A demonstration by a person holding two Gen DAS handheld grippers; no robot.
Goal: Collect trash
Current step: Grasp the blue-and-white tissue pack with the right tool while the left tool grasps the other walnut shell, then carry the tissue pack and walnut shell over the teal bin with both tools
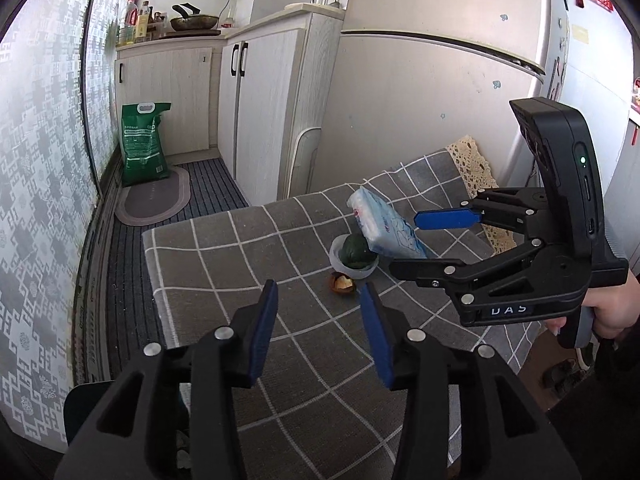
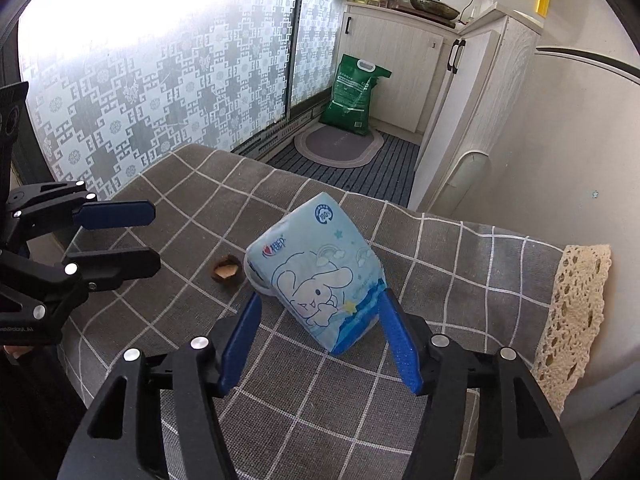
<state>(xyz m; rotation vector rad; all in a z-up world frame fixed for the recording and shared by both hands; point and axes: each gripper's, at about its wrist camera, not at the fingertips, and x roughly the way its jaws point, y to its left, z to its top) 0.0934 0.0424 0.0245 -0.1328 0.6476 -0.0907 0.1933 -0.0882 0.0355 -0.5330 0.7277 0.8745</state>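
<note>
A light blue tissue pack (image 2: pixel 320 268) with a cartoon rabbit leans tilted on a white bowl (image 1: pixel 348 268) that holds a dark green lump (image 1: pixel 354 250). A brown shell scrap (image 1: pixel 343 282) lies on the grey checked tablecloth (image 1: pixel 248 248) beside the bowl; it also shows in the right wrist view (image 2: pixel 227 269). My left gripper (image 1: pixel 320 300) is open and empty, just short of the scrap. My right gripper (image 2: pixel 318 312) is open, its jaws either side of the pack's near end, not closed on it. The pack (image 1: pixel 384 228) hides most of the bowl in the right wrist view.
A cream lace runner (image 2: pixel 572 320) hangs at the table's right edge by the wall. A white fridge (image 1: pixel 440 92) and cabinets (image 1: pixel 264 112) stand behind the table. A green sack (image 1: pixel 144 144) and an oval mat (image 1: pixel 154 200) lie on the striped floor.
</note>
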